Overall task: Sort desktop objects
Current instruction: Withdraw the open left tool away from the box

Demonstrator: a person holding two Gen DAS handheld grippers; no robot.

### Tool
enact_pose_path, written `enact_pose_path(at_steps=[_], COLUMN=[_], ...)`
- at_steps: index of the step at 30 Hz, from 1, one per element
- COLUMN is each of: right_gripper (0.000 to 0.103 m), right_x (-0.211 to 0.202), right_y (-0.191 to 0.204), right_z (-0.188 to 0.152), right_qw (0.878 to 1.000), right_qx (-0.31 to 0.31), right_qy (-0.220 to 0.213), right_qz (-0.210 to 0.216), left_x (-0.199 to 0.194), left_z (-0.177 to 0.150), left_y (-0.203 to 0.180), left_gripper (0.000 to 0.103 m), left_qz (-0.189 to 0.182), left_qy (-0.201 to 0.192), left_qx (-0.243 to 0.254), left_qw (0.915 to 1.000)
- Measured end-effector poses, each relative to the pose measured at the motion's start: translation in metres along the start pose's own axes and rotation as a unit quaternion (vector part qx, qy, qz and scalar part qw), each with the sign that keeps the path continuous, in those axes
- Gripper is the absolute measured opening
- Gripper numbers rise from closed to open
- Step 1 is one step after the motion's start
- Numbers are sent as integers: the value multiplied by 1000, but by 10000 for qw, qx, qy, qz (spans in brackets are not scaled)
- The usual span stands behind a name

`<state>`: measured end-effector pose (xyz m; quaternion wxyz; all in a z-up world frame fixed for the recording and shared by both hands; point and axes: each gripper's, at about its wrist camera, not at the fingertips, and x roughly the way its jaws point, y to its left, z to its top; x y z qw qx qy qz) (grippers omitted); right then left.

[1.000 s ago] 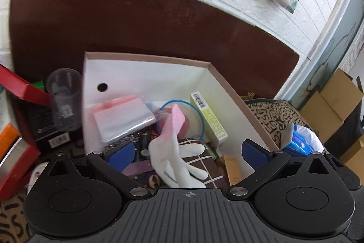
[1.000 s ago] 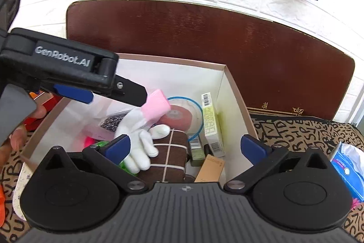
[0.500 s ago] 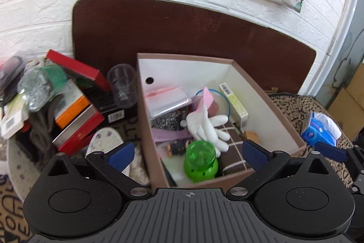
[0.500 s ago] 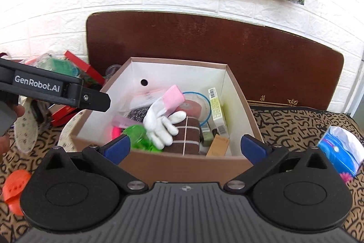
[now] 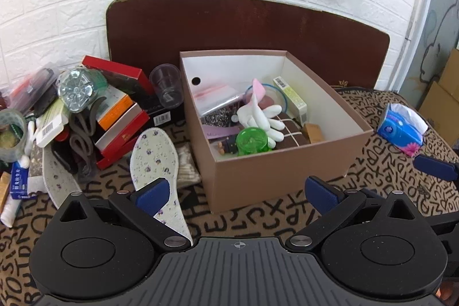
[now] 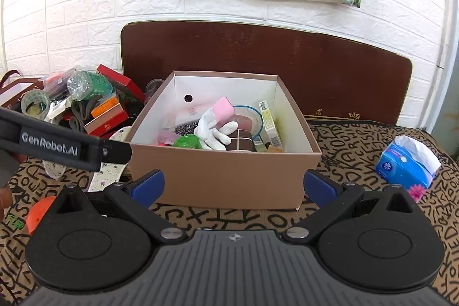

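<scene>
White brick-pattern wall panelling and a dark brown headboard-like panel (image 5: 246, 27) are seen behind a tabletop (image 5: 287, 217) covered by a tan cloth printed with black letters. Compared with a second ago, both pairs of tongs have been drawn back and raised from inside the brown cardboard box (image 5: 275, 171), so that the whole box and the clutter beside it are now framed; the white glove (image 5: 258, 116) with its pink cuff, hovered over closely before, is left lying in the box on a brown checked item, beside a green plastic container (image 5: 252, 139), a zip bag (image 5: 215, 99) and a small yellow-green carton (image 5: 289, 96). This is judged to mean that one deposit has been finished and that the next object must be fetched from the unsorted pile at the left. The left tongs (image 5: 238, 191) are spread wide and empty, and the right tongs (image 6: 233, 185) are likewise spread and empty. Still outside the box are a floral insole (image 5: 157, 162), red and orange boxes (image 5: 120, 122), a clear plastic cup (image 5: 167, 89), a green-labelled bottle (image 5: 77, 88), a roll of tape (image 6: 36, 105) and a blue tissue pack (image 6: 404, 165). "GenRobot.AI" can be read on the left tool in the right wrist view; barcodes are visible, but other print is too small to read.
</scene>
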<state>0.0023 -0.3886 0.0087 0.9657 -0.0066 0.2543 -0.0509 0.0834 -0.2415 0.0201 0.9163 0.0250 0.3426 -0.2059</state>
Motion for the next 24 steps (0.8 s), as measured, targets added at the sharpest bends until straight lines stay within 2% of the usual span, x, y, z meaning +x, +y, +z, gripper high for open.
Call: enact_pose_path(at_steps=[7,24], right_gripper=[103,103], right_x=[-16,-18], right_y=[8,12], right_z=[-10,-18], right_qw=[10000,9997], right_qx=[42,113], right_qy=[30,188], right_qz=[17,-51], left_x=[-17,-22], left_z=[-15,-27], left_y=[-1,1], left_gripper=[103,103], left_qz=[-129,-9], left_qy=[58,115], left_qx=[-14,-13], left_qw=[9999,9999])
